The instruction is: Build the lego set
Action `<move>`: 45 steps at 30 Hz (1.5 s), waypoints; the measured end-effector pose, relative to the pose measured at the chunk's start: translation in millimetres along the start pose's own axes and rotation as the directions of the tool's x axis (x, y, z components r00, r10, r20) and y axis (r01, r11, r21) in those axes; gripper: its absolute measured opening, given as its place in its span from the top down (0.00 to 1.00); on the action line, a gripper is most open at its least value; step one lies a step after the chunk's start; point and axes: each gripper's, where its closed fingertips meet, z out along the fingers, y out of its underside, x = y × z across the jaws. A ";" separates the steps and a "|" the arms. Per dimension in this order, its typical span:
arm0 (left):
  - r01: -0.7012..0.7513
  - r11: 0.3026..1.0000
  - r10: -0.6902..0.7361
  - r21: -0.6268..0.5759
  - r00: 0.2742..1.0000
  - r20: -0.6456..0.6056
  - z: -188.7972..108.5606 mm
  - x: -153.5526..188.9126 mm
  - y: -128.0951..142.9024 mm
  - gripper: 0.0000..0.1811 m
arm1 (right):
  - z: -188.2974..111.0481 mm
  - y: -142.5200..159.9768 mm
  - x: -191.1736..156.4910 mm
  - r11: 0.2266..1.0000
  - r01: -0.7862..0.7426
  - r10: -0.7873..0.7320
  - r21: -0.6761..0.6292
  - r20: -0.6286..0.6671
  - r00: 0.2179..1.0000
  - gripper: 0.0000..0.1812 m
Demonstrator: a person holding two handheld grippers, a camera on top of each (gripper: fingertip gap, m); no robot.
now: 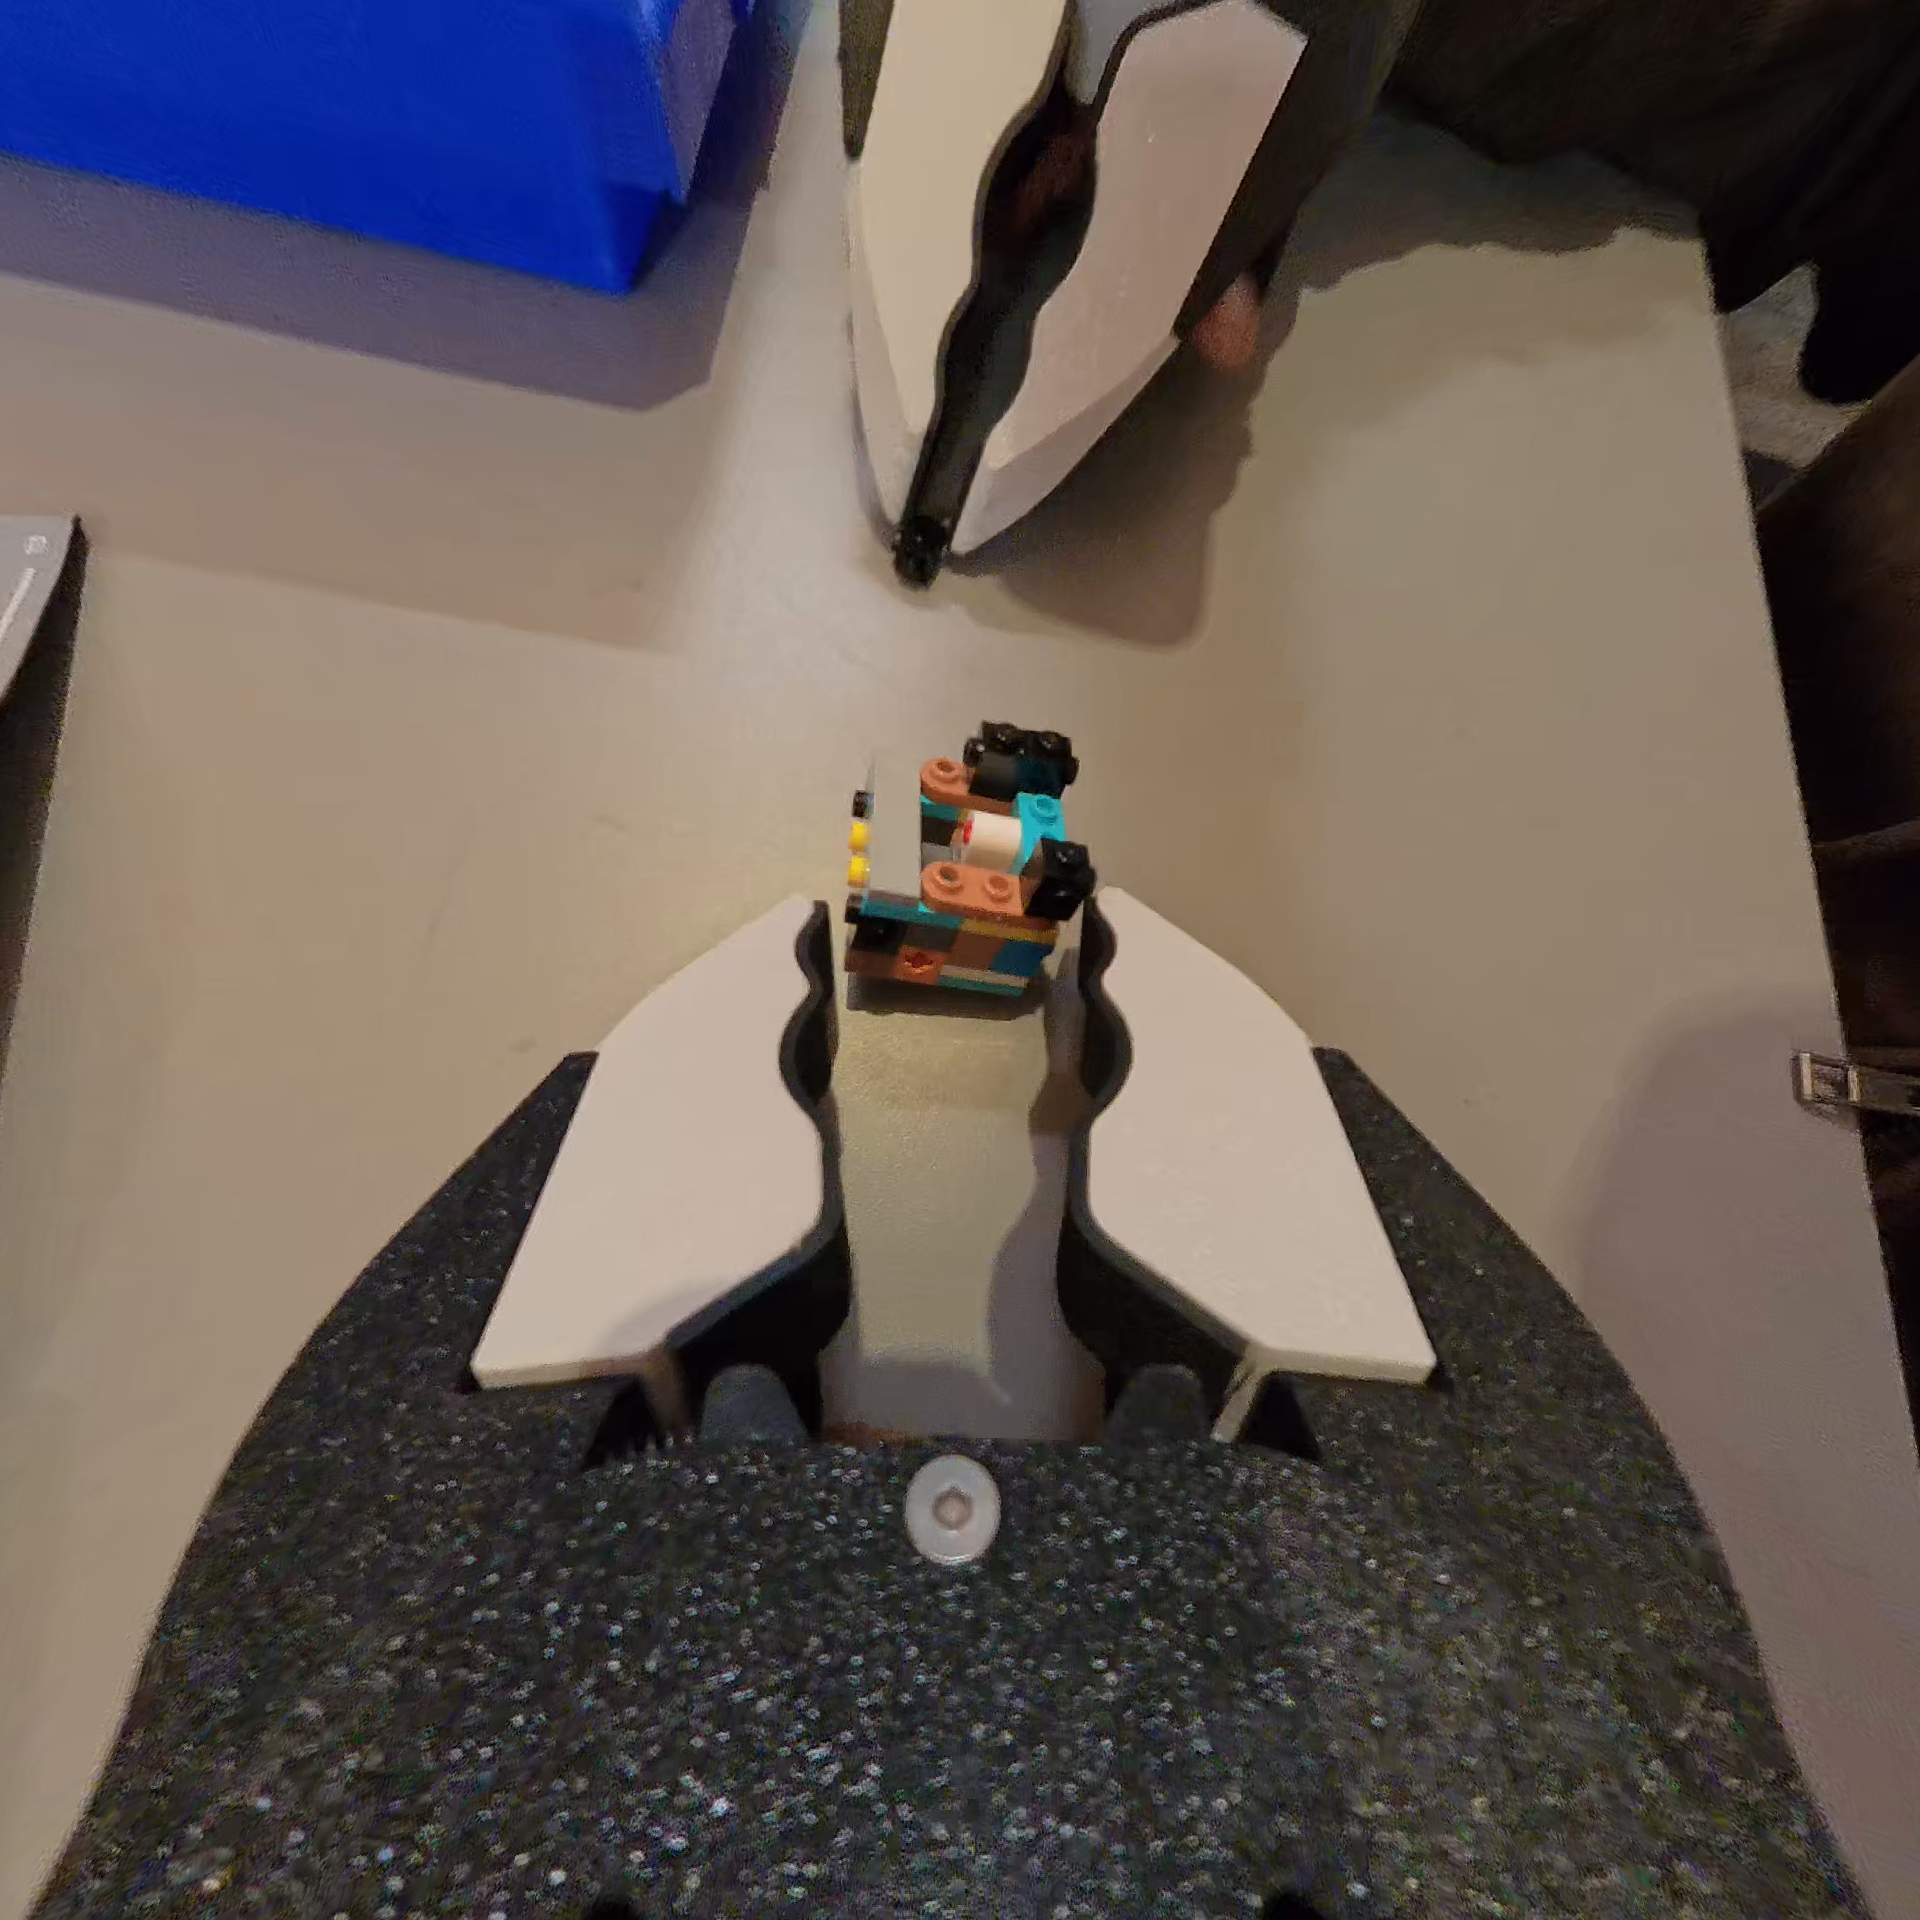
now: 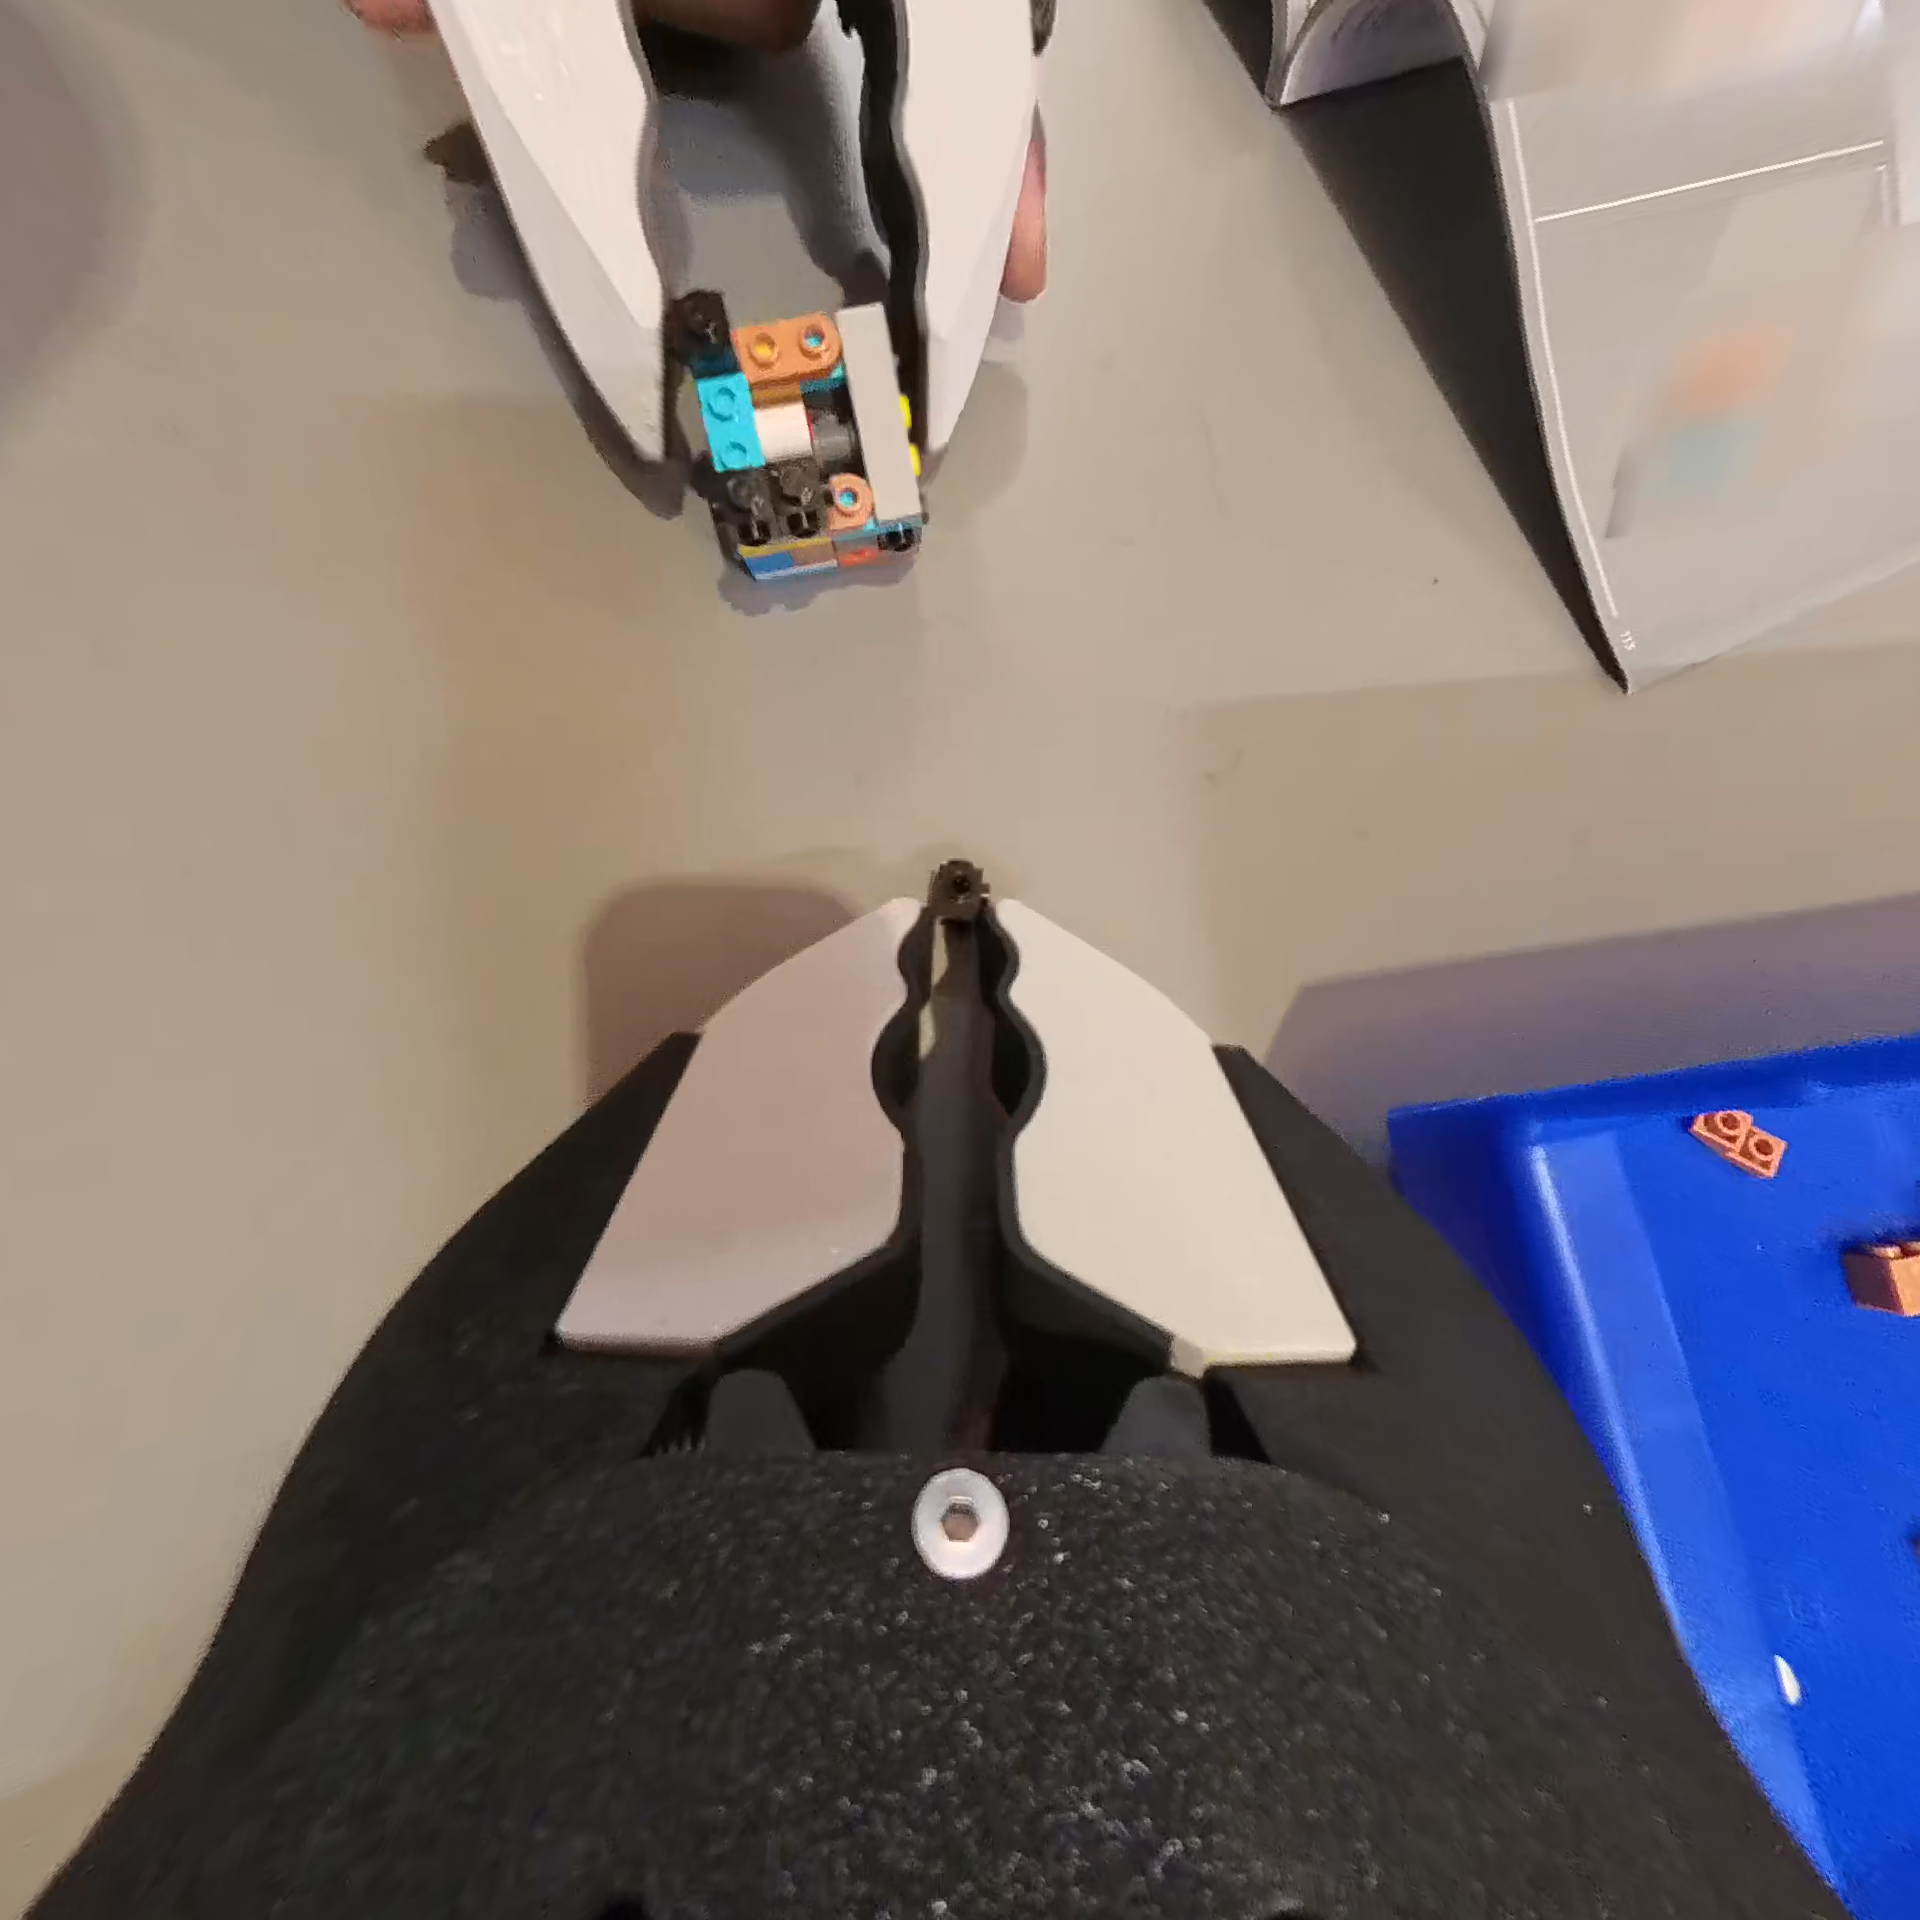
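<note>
In the left wrist view, the left gripper [image 1: 956, 935] is seen with its jaws spread, the lego build [image 1: 961, 873] standing on the table [image 1: 416, 831] at the centre of the frame, between the fingertips. At the top centre, the right gripper [image 1: 920, 551] is clamped on a small black piece [image 1: 916, 561]. A blue bin [image 2: 1621, 1351] with brown bricks [image 2: 1740, 1143] is seen at lower right of the right wrist view, a booklet [image 2: 1714, 364] at upper right.

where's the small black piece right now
The black piece is pinched in the tips of the right tongs, at the centre of the right wrist view, over the table just short of the model.
</note>
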 end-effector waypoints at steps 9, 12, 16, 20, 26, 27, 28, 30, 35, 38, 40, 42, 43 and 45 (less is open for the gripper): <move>-0.007 0.975 0.018 0.224 0.999 -0.047 -29.8 -2.1 -30.3 0.72 | -9.4 -25.8 0.7 0.984 -0.058 0.051 0.169 0.042 0.998 0.96; -0.034 0.961 0.048 0.275 0.998 -0.046 -36.7 -2.3 -36.4 0.72 | -15.7 -43.4 -3.7 0.955 -0.122 0.093 0.270 0.119 0.989 0.96; -0.146 0.918 0.144 0.369 0.989 0.031 -45.7 -5.4 -48.0 0.74 | -23.0 -74.9 -14.6 0.870 -0.272 0.153 0.411 0.299 0.942 0.96; -0.271 0.830 0.288 0.487 0.957 0.041 -55.1 16.1 -62.5 0.81 | -31.4 -111.3 -24.7 0.748 -0.443 0.167 0.495 0.504 0.847 0.96; -0.383 0.712 0.399 0.588 0.911 0.109 -71.6 32.1 -75.3 0.86 | -36.1 -146.1 -43.8 0.654 -0.567 0.089 0.502 0.693 0.716 0.96; -0.394 0.694 0.413 0.603 0.903 0.114 -74.9 35.4 -76.8 0.87 | -35.1 -148.9 -46.0 0.652 -0.570 0.081 0.500 0.702 0.707 0.96; -0.406 0.680 0.432 0.610 0.895 0.115 -77.3 39.1 -77.0 0.88 | -34.5 -151.1 -48.4 0.652 -0.572 0.072 0.498 0.710 0.701 0.96; -0.434 0.663 0.461 0.610 0.879 0.124 -79.6 44.2 -76.6 0.89 | -34.0 -153.7 -52.4 0.655 -0.571 0.058 0.495 0.721 0.691 0.96; -0.475 0.643 0.491 0.601 0.858 0.152 -79.4 49.6 -77.4 0.94 | -36.2 -154.7 -52.9 0.650 -0.576 0.047 0.496 0.730 0.682 0.96; -0.495 0.640 0.490 0.588 0.852 0.184 -78.7 47.2 -78.2 0.94 | -36.4 -154.3 -50.2 0.641 -0.585 0.056 0.498 0.729 0.682 0.96; -0.487 0.646 0.477 0.589 0.859 0.187 -79.2 45.3 -79.1 0.94 | -36.5 -154.4 -47.8 0.631 -0.596 0.064 0.497 0.732 0.678 0.96; -0.461 0.659 0.457 0.594 0.873 0.171 -80.1 43.0 -79.8 0.95 | -35.7 -154.3 -44.4 0.620 -0.607 0.080 0.498 0.729 0.680 0.96; -0.446 0.665 0.443 0.599 0.881 0.164 -80.7 41.4 -80.3 0.95 | -35.2 -154.1 -42.1 0.613 -0.614 0.090 0.497 0.728 0.679 0.96; -0.416 0.682 0.415 0.601 0.897 0.150 -80.2 37.5 -80.2 0.95 | -33.8 -153.1 -37.8 0.604 -0.626 0.113 0.493 0.724 0.680 0.96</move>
